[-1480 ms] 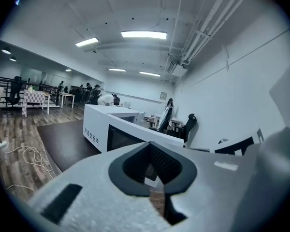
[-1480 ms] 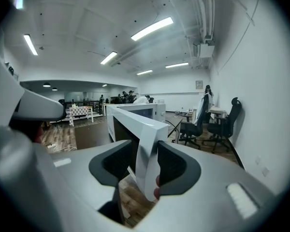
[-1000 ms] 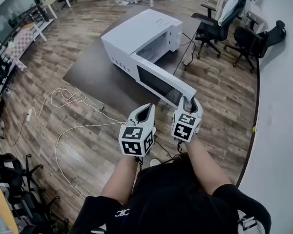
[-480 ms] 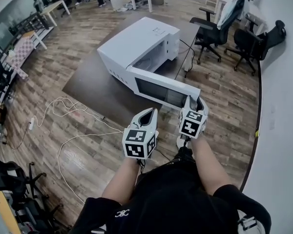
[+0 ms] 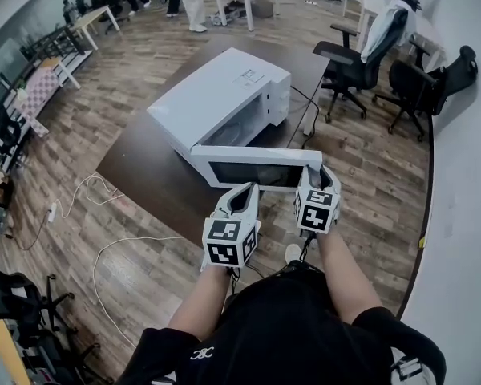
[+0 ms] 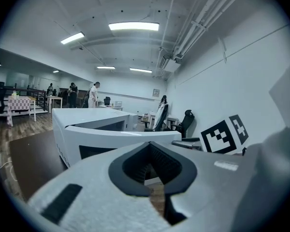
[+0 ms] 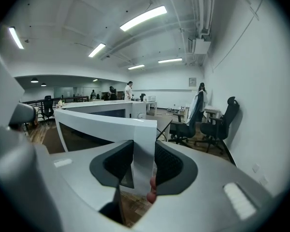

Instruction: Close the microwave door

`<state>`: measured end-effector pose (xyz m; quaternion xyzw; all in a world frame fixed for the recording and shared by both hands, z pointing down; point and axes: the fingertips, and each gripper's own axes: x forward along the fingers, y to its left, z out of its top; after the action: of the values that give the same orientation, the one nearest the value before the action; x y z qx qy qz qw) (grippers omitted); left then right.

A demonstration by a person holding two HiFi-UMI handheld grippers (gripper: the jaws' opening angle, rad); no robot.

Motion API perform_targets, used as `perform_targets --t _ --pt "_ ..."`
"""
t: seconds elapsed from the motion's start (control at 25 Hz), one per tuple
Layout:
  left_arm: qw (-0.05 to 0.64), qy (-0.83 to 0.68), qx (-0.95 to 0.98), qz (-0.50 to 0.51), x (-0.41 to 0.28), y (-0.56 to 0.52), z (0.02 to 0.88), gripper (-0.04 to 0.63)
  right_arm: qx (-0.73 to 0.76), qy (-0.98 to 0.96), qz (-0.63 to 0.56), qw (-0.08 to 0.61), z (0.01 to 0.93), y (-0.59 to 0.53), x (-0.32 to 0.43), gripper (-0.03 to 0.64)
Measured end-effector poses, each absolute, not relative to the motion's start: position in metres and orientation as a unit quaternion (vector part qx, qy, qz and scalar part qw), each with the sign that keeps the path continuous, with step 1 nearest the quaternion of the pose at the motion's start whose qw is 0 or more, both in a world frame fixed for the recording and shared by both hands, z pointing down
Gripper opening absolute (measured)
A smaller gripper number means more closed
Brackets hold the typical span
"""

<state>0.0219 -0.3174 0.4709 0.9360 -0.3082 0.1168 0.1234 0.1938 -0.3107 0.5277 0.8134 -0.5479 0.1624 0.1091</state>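
Note:
A white microwave (image 5: 216, 95) stands on a dark table (image 5: 136, 159), with its door (image 5: 256, 167) swung partly open towards me. In the head view my right gripper (image 5: 319, 171) is at the door's free end. The right gripper view shows that white door edge (image 7: 145, 149) between the jaws of the right gripper (image 7: 144, 163), which press on it. My left gripper (image 5: 244, 191) hangs just in front of the door's face, shut and holding nothing. In the left gripper view the left gripper (image 6: 152, 163) faces the door (image 6: 121, 141).
Two black office chairs (image 5: 361, 46) (image 5: 421, 79) stand at the right beyond the table. White cables (image 5: 104, 247) lie on the wooden floor at the left. A white wall (image 5: 465, 215) runs along the right. People and tables are far back.
The door has swung from pointing out at me towards the oven's front. Both grippers moved along with it, the right one still on the door's end.

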Motion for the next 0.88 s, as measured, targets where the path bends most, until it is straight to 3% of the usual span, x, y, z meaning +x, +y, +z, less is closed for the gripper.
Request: perform_targets --t 0.88 --pt "0.139 -0.419 0.891 0.104 0.087 -0.428 0.471 0.008 0.724 -0.656 0.147 0.154 0.528 -0.477 0.259 0.140"
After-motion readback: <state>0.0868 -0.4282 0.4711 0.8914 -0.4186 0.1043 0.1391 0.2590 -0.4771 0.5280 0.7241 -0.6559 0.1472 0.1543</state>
